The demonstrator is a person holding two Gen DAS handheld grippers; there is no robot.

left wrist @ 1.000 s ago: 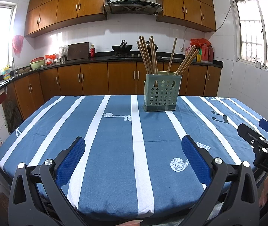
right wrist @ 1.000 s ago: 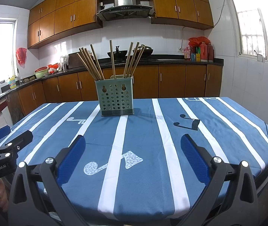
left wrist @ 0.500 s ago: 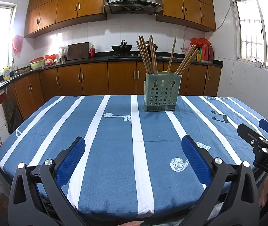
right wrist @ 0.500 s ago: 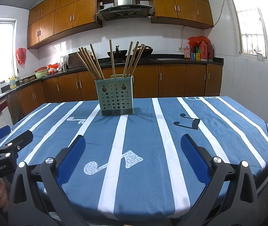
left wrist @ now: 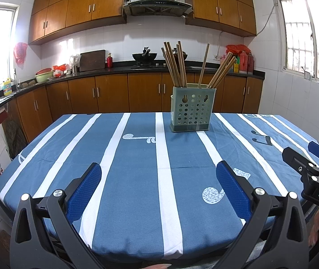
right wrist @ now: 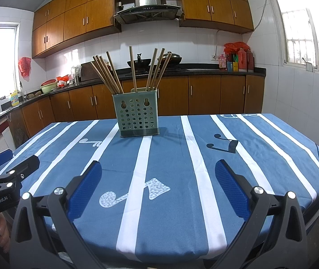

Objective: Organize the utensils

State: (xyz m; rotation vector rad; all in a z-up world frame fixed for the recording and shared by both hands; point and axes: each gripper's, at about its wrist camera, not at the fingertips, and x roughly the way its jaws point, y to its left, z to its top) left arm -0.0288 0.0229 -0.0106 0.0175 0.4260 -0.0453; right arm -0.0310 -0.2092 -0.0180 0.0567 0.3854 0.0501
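Note:
A green perforated utensil holder stands upright toward the far side of the table, with several wooden chopsticks sticking up out of it. My left gripper hovers open over the near edge of the table, nothing between its blue pads. My right gripper is open too and empty, at the same near edge. Each gripper shows at the edge of the other's view: the right one and the left one.
The table wears a blue cloth with white stripes and music notes. Behind it run wooden kitchen cabinets and a dark counter with a wok, bottles and bowls. A hand holds the left gripper's handle.

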